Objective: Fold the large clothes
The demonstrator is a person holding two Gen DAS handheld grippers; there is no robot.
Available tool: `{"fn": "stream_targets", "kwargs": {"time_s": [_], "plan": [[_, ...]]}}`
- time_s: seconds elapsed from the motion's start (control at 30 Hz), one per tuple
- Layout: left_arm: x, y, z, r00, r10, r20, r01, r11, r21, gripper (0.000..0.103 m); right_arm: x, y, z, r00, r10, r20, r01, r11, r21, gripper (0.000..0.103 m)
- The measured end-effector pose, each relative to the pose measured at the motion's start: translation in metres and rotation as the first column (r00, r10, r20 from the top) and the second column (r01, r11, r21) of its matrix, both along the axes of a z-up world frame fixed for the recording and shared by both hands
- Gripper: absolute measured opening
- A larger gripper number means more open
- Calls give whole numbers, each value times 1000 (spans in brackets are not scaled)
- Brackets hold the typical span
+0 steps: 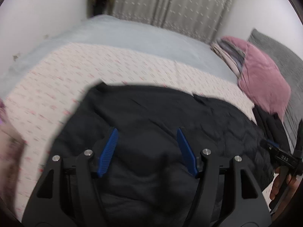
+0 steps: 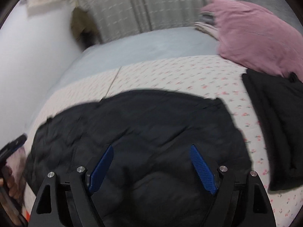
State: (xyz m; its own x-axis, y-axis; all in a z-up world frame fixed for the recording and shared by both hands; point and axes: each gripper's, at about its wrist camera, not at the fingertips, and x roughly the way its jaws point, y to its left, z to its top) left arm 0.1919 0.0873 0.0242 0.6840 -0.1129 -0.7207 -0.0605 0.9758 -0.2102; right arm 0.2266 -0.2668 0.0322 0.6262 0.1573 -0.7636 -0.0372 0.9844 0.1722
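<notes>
A large black quilted garment (image 1: 151,132) is seen spread over the near part of a bed, lying on a white sheet printed with small pink flowers (image 1: 75,71); a pale blue cover (image 1: 132,36) is laid across the far part of the bed. The left gripper (image 1: 146,130) is held above the near edge of the garment, its blue-padded fingers (image 1: 108,151) spread wide apart with nothing between them; the right gripper (image 2: 150,147) is likewise held over the garment's near edge, its fingers (image 2: 202,168) wide apart and empty. Whether either gripper touches the fabric cannot be told, as both views are blurred. To the right, a folded dark garment (image 2: 274,123) is seen on the sheet, apart from the spread one; a pink pillow (image 2: 255,34) is set just beyond it, with a grey pillow (image 1: 274,51) behind. A patterned grey curtain (image 1: 170,3) is hung on the far wall.
</notes>
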Motion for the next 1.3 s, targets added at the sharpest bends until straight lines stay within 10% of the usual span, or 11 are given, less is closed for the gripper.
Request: {"fn": "stream_targets", "kwargs": {"time_s": [0.43,0.73,1.0,1.3], "plan": [[29,-9,-55,985,30,-170,-12,994,105,67,31,20,-77,988,14,-154,-34,991,-127,87],[9,-69,5,992,-120,-48,126,979,158,66,19,9,-49,997,-21,-77,17,998,-57,87],[65,-140,-45,946,-193,-262,272,912,308,67,15,-28,-34,994,-102,-38,104,992,69,87],[87,-142,-23,940,-171,-295,263,915,306,69,28,-30,-54,984,-108,-144,111,994,16,87]]}}
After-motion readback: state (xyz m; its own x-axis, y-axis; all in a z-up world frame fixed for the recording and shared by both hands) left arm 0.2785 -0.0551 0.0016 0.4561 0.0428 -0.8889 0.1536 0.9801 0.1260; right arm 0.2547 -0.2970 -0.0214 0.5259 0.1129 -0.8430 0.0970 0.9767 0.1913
